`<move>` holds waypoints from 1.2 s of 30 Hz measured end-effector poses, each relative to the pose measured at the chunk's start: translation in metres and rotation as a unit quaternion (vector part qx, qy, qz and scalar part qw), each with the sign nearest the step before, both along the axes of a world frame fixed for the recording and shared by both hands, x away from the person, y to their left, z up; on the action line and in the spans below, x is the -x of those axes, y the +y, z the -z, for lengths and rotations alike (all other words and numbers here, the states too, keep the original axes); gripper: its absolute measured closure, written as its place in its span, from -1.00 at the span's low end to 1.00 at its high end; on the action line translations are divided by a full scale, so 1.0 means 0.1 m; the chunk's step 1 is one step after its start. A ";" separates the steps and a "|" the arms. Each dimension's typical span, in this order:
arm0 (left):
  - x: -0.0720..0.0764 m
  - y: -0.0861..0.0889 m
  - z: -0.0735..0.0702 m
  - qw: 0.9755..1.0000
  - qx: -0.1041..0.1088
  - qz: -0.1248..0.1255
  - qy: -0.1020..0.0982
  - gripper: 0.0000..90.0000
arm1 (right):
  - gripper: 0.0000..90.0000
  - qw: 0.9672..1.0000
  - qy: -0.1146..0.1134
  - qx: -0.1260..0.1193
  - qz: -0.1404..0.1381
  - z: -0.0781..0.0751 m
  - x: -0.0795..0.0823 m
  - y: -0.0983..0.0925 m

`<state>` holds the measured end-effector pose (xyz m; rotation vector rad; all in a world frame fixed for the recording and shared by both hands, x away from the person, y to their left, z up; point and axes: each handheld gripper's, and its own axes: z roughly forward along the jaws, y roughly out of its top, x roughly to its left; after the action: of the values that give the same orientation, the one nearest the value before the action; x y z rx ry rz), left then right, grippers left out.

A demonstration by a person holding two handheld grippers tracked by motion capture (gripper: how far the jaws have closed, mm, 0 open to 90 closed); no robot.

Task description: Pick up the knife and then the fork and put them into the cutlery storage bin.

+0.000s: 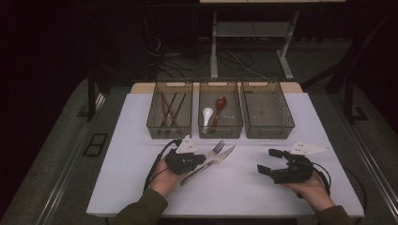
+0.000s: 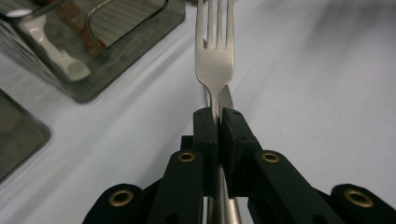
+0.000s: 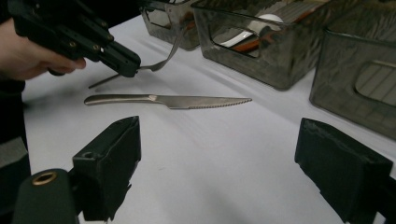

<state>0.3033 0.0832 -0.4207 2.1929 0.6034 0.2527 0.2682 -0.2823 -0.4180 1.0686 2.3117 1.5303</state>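
Left gripper point(image 1: 199, 159) is pinched tight on the fork point(image 2: 214, 60) at its neck, just below the tines, so the fork runs straight out along the gripper's own line, tines pointing away toward the bins; in the right gripper view the fork point(image 3: 161, 63) is tilted, handle end down near the counter point(image 1: 244, 187), tines lifted. The knife point(image 3: 168, 100) lies flat on the counter just beside and under the fork, long axis diagonal, blade tip toward the middle bin point(image 1: 220, 129) (the one with the spoons). Right gripper point(image 1: 271, 161) hovers well apart on the right, jaws spread wide with nothing between them, aimed across at the knife. Judgement: next move likely carries the fork to the empty right bin point(image 1: 267, 129), which lies ahead and to the right of the left gripper; the right gripper is nearer that bin but the knife is its likelier pick
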 end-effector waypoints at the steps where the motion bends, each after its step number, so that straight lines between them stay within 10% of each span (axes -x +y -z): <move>1: 0.01 0.00 -0.01 1.000 0.002 0.003 -0.002 0.88 | -0.67 1.000 -0.001 0.004 -0.003 -0.01 -0.01 0.02; 24: 0.23 -0.31 -0.17 0.998 0.047 0.014 -0.038 0.88 | 0.09 0.998 0.024 -0.033 -0.041 -0.26 -0.36 0.68; 36: 0.24 -0.31 -0.17 0.998 0.051 0.008 -0.042 0.88 | 0.80 0.998 0.034 -0.043 -0.044 -0.26 -0.43 0.80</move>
<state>0.2792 0.0520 -0.4041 2.0769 0.5415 0.2976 0.3112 -0.2026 -0.3920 1.0676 2.3877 1.6641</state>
